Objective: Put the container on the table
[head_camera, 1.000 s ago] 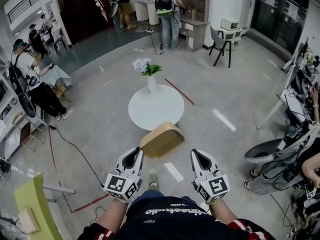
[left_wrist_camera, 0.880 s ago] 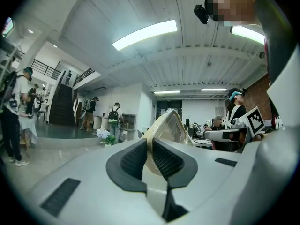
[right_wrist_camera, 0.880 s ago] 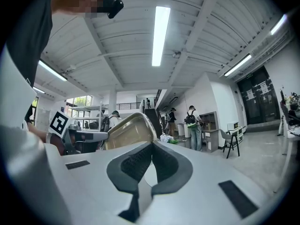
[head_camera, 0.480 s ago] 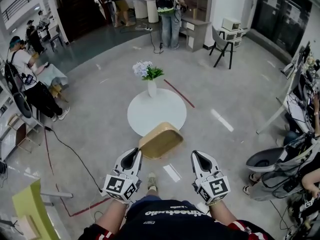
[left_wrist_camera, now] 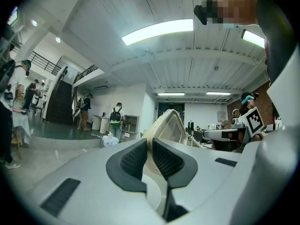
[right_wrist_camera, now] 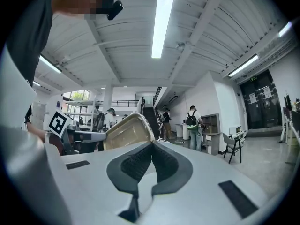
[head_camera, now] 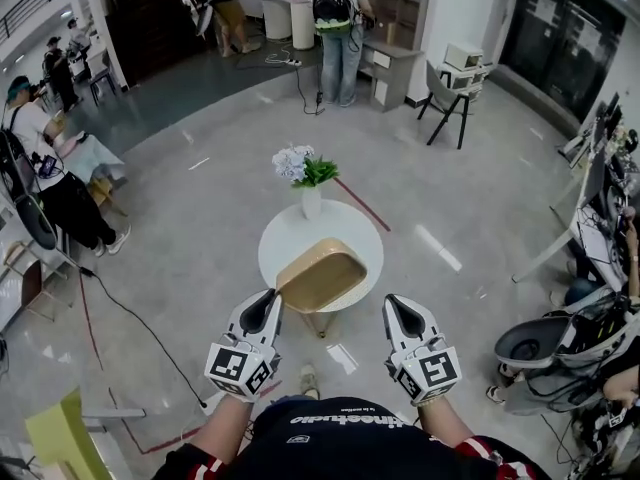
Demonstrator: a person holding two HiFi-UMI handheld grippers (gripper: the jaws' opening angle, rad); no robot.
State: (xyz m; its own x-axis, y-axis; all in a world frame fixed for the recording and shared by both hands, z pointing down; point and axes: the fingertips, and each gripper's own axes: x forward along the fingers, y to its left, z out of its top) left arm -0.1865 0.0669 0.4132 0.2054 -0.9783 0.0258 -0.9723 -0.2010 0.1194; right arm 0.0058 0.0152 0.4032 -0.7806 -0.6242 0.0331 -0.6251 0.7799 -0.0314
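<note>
A wide hall with a glossy grey floor (head_camera: pixel 200 218) was seen, crossed by a red tape line (head_camera: pixel 365 193); a person with a backpack (head_camera: pixel 338 18) stood at the far cabinets. A small round white desk (head_camera: pixel 290 243) with a smooth top stood at the middle. A shallow beige plastic container (head_camera: pixel 322 276), rectangular with rounded corners and a raised rim, was held tilted over the desk's near part; contact with the top could not be judged. A white vase of pale flowers (head_camera: pixel 311 200) stood upright at the desk's far edge. The left gripper (head_camera: pixel 268 300) had its ribbed dark fingers (left_wrist_camera: pixel 133 159) clamped on the container's rim. The right gripper (head_camera: pixel 393 304) was empty, its fingers (right_wrist_camera: pixel 136 165) pressed together, apart from the container.
</note>
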